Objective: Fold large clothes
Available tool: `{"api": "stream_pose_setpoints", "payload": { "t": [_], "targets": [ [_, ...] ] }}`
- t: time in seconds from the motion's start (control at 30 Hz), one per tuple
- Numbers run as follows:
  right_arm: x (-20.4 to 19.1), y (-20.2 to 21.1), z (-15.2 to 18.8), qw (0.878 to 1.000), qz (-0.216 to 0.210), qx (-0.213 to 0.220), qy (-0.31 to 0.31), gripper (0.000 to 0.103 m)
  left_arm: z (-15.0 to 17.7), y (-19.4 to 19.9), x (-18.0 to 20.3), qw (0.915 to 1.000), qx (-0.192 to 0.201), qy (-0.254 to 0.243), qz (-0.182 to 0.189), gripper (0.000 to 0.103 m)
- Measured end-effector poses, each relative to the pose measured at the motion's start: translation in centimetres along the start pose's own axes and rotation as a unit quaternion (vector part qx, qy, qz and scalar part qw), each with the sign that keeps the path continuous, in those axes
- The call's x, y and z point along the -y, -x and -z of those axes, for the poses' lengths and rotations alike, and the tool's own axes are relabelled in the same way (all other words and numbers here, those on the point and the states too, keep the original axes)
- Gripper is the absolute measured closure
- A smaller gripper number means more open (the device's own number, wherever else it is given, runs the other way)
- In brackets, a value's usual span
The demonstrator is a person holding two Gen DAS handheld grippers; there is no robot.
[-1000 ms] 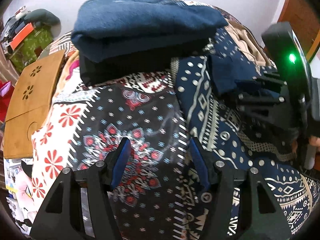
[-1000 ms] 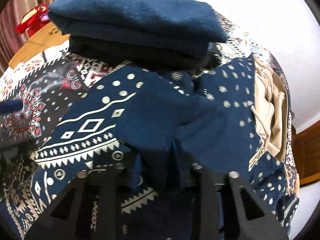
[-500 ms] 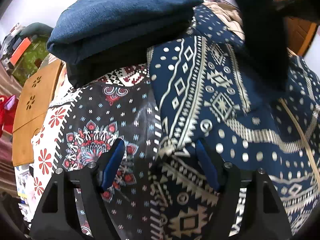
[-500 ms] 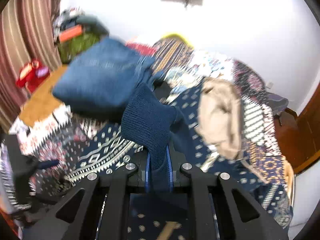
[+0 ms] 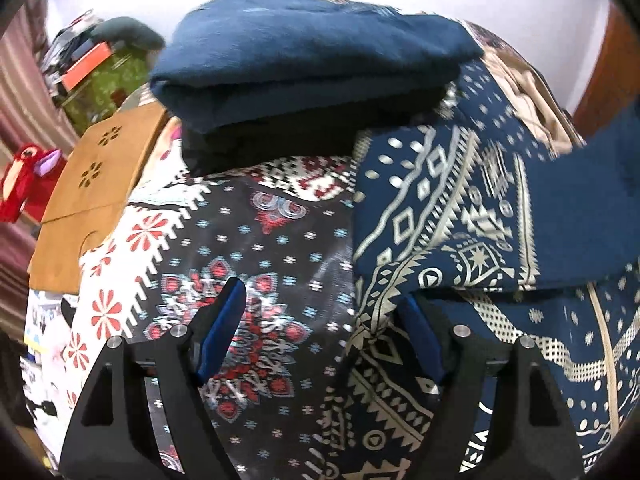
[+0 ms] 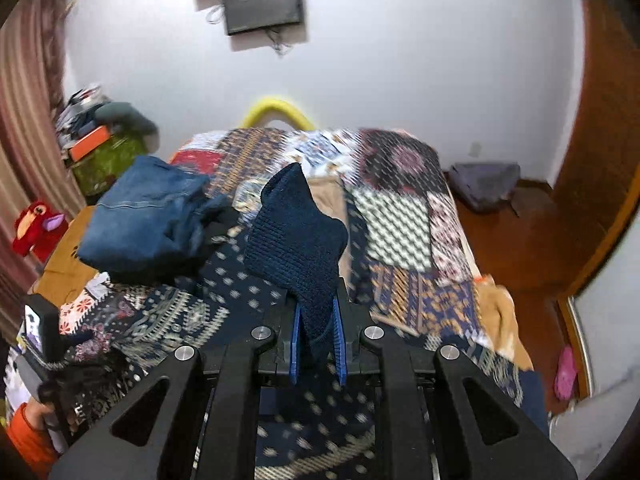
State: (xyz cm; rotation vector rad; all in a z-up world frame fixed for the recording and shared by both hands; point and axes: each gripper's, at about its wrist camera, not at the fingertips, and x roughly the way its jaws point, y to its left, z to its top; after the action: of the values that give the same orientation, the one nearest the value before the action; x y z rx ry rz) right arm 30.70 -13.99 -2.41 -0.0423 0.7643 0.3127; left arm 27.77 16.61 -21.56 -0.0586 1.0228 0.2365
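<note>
My right gripper (image 6: 317,326) is shut on a dark blue knit garment (image 6: 298,240) and holds its edge up above the bed. The garment also shows at the right of the left wrist view (image 5: 580,216), hanging over a navy cloth with cream patterns (image 5: 440,208). My left gripper (image 5: 320,332) is open and empty, low over the patchwork bedspread (image 5: 248,264). A folded stack with a blue piece (image 5: 312,52) on a black piece (image 5: 288,140) lies beyond it. The stack shows at the left in the right wrist view (image 6: 148,216).
A brown wooden board (image 5: 92,192) lies along the bed's left edge, with a red plush toy (image 5: 24,180) beside it. A beige garment (image 5: 528,92) lies at the far right. A cluttered green box (image 6: 104,160) stands by the curtain. A wall screen (image 6: 260,4) hangs above.
My right gripper has risen and tilted up with the knit garment, so it sees the whole bed and wall. My left gripper shifted slightly and stays open.
</note>
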Motion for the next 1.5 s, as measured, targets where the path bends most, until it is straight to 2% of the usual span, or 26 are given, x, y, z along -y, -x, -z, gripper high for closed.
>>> {"api": "stream_pose_setpoints", "payload": {
  "t": [0.17,0.33,0.53,0.7,0.9,0.97,1.03,1.1,1.17,1.27,1.33,1.5],
  "targets": [
    [2.3,-1.5,3.1,0.998,0.002,-0.046,-0.033,0.091,0.4,-0.3,-1.0,0.9997,-0.018,0.014,0.012,0.027],
    [4.5,-2.9,6.7,0.993,-0.009,-0.090,-0.077,0.090,1.2,-1.1,-1.0,0.9994,-0.032,0.007,-0.004,0.027],
    [7.3,-3.1,9.5,0.983,-0.020,-0.126,-0.131,0.089,1.5,-1.5,-1.4,0.9990,-0.041,0.019,-0.005,0.026],
    [7.8,-2.3,10.5,0.983,-0.009,-0.139,-0.123,0.086,1.6,-1.5,-1.0,0.9987,-0.047,0.010,-0.018,0.026],
    [8.4,0.5,10.9,0.987,-0.001,-0.121,-0.104,0.083,1.3,0.6,0.8,0.9992,-0.036,-0.017,-0.010,0.026],
    [8.9,1.6,10.7,0.988,0.005,-0.108,-0.106,0.078,1.1,2.0,1.7,0.9993,-0.022,-0.030,-0.001,0.026],
    [9.5,2.7,10.5,0.989,0.006,-0.094,-0.114,0.065,0.7,3.6,2.8,0.9989,-0.007,-0.044,0.013,0.026],
    [10.3,3.8,10.3,0.989,0.004,-0.076,-0.127,0.059,0.2,5.2,4.2,0.9977,0.007,-0.062,0.025,0.026],
    [11.3,4.9,10.1,0.988,0.008,-0.059,-0.141,0.058,-0.4,6.8,5.7,0.9956,0.028,-0.083,0.033,0.025],
    [12.8,6.2,9.7,0.985,0.013,-0.041,-0.167,0.054,-1.5,8.9,7.9,0.9916,0.061,-0.105,0.044,0.020],
    [14.5,7.0,9.8,0.981,0.017,-0.031,-0.193,0.047,-2.3,9.8,9.0,0.9893,0.078,-0.109,0.057,0.016],
    [18.5,7.5,11.0,0.969,0.041,-0.026,-0.244,0.047,-3.8,10.2,12.1,0.9859,0.088,-0.116,0.082,0.014]
  ]
}}
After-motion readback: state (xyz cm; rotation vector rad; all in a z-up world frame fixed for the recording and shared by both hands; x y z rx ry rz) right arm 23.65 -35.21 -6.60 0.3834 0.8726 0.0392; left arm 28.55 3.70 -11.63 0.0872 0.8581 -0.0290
